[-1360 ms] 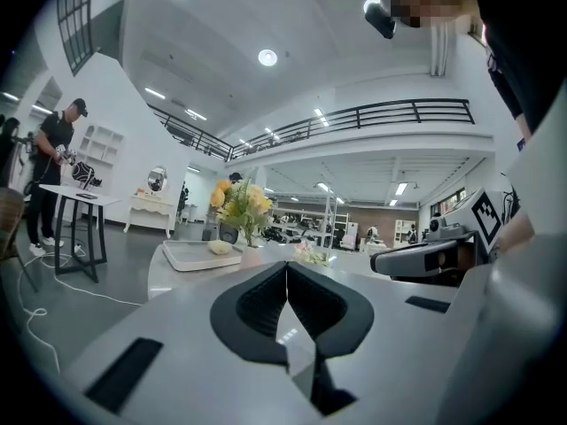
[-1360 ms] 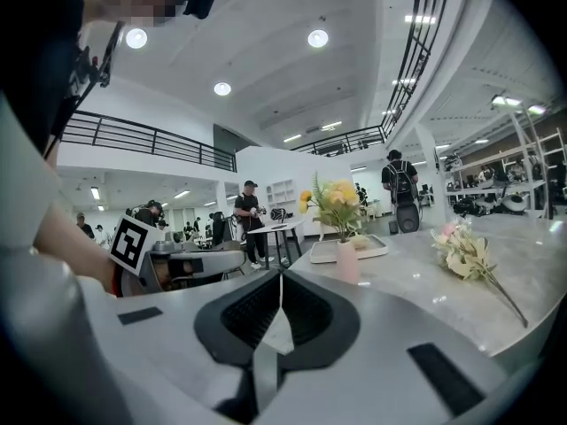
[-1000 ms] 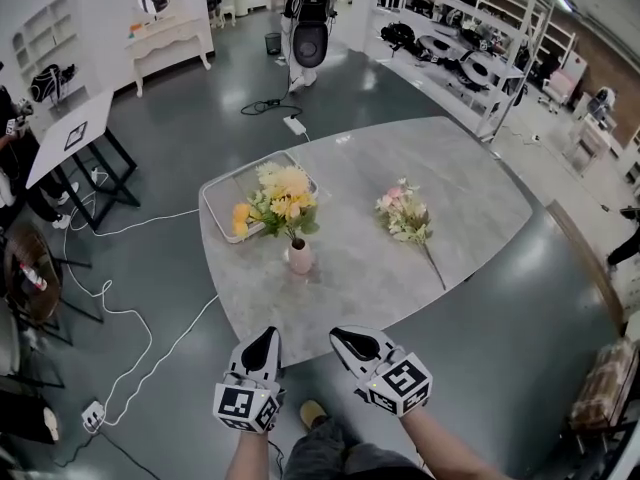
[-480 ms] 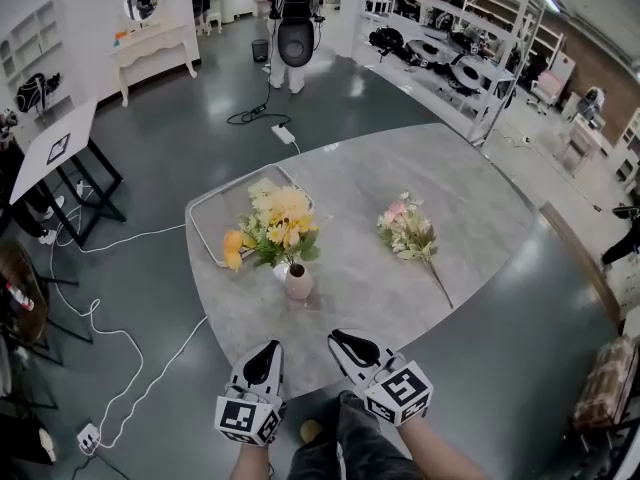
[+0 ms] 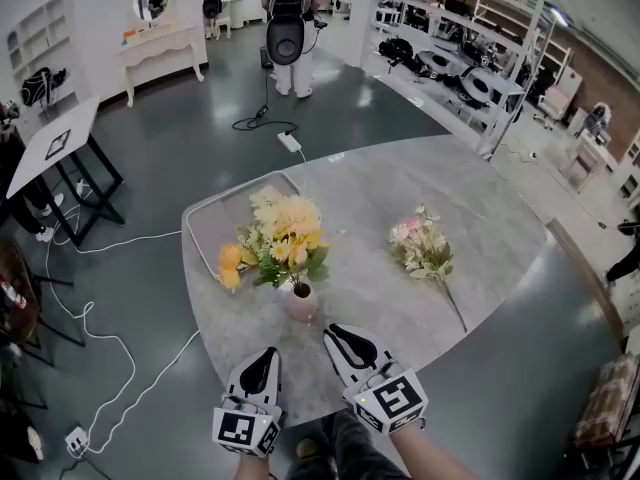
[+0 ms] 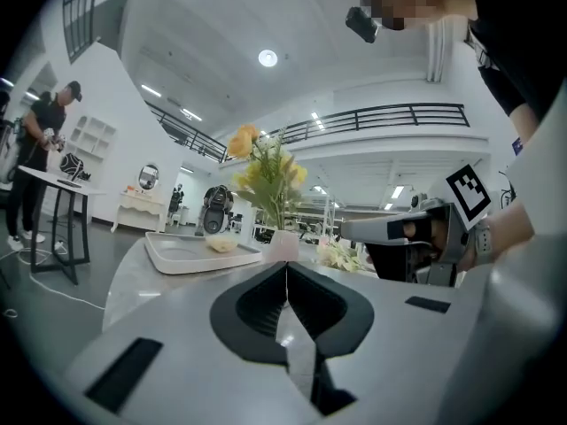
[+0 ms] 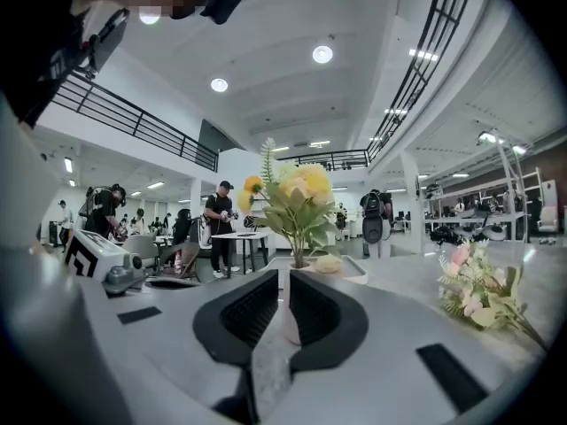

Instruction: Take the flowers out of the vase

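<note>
Flowers [image 5: 285, 243]: upright in vase [image 5: 302, 301], stems vertical, just on the far side of both grippers.
Nearer gripper: right gripper [image 5: 337, 334]; left gripper [image 5: 262, 356] trails slightly.
Jaws: both pairs pressed together, empty.

In the head view the yellow flowers [image 5: 285, 238] cover the mouth of the vase [image 5: 302, 303], so only its lower body shows, and their leaves hide a corner of the tray [image 5: 213, 232]. The near rim of the worktop [image 5: 400, 198] lies under the left tool [image 5: 265, 353] and the right tool [image 5: 335, 333] (both forearms run off the bottom edge). In the right gripper view the vase is only a pink sliver behind the tool's jaws. In the left gripper view its base sits behind the tool, and the right tool blocks part of the pink bunch [image 6: 338, 256]. The goods on the far shelves [image 5: 450, 63] are too small to tell.
</note>
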Demonstrator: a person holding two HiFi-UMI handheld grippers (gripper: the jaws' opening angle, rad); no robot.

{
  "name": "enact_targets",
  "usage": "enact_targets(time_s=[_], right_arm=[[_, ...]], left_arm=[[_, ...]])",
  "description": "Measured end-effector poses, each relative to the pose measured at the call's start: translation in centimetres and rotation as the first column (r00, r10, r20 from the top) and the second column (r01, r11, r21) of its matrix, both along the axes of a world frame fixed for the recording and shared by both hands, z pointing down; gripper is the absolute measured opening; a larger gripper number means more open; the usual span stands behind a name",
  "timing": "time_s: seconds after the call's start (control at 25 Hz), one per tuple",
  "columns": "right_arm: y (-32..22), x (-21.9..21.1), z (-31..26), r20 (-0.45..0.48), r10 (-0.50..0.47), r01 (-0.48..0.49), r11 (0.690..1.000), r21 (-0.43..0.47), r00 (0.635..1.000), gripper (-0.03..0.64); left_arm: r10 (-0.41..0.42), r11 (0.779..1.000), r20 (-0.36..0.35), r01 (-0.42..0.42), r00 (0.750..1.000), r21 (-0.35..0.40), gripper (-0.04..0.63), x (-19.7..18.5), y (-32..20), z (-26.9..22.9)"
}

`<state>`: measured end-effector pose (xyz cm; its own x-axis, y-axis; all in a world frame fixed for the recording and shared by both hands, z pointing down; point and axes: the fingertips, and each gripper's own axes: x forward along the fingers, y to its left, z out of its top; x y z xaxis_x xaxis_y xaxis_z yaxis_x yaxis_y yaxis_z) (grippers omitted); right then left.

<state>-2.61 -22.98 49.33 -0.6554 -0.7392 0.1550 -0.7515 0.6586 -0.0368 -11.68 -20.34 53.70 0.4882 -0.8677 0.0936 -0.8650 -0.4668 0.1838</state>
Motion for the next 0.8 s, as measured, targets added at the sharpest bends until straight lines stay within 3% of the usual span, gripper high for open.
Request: enact_targets(time_s=[0.36,0.8], right_arm=[[-3.9,-1.9,-0.6,0.053,0.041,-0.041,0.999,-0.003,0.998,0.149],[-6.6,-3.0,-0.7,0.066,0.097,-0.094,0.995,-0.042,0.993,0.19]], left_arm=[[0.007,0.999,0.016,-0.007,1.0,0.035,0.014,0.9,-3.3,0.5],[-0.036,0.998,0.007,0.035,0.999,0.053,0.014,0.5,-5.5,-0.5]])
